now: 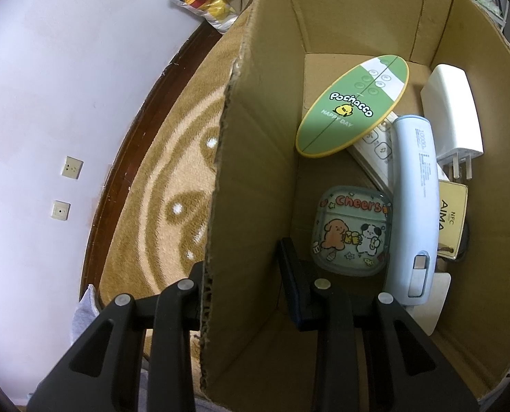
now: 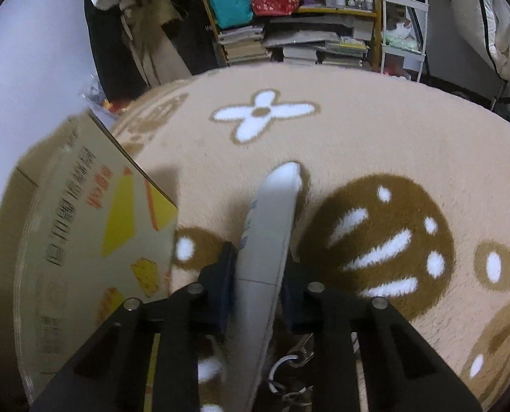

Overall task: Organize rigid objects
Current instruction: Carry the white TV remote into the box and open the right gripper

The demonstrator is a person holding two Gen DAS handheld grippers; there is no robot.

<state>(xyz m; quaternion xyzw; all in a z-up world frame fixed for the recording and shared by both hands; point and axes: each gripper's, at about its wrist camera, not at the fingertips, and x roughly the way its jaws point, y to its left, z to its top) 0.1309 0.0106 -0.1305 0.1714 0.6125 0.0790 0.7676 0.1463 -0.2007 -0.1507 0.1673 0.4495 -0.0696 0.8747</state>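
My left gripper [image 1: 244, 278] is shut on the side wall of an open cardboard box [image 1: 255, 137], one finger outside and one inside. In the box lie a green oval Pochacco item [image 1: 353, 106], a "cheers" cartoon case [image 1: 353, 230], a light-blue power bank [image 1: 416, 206], a white charger plug [image 1: 452, 116], a white remote [image 1: 375, 151] and a yellow NFC card [image 1: 452, 219]. My right gripper [image 2: 258, 274] is shut on a long white device [image 2: 275, 213], which points forward above the rug. The printed outside of the box [image 2: 83, 240] stands just to its left.
A beige and brown patterned rug [image 2: 358, 130] covers the floor. A key ring [image 2: 289, 370] lies on it beneath the right gripper. Stacked books and shelves [image 2: 289, 44] line the far side. A wall with sockets [image 1: 71, 168] and a plastic bag [image 1: 207, 3] lie beyond the box.
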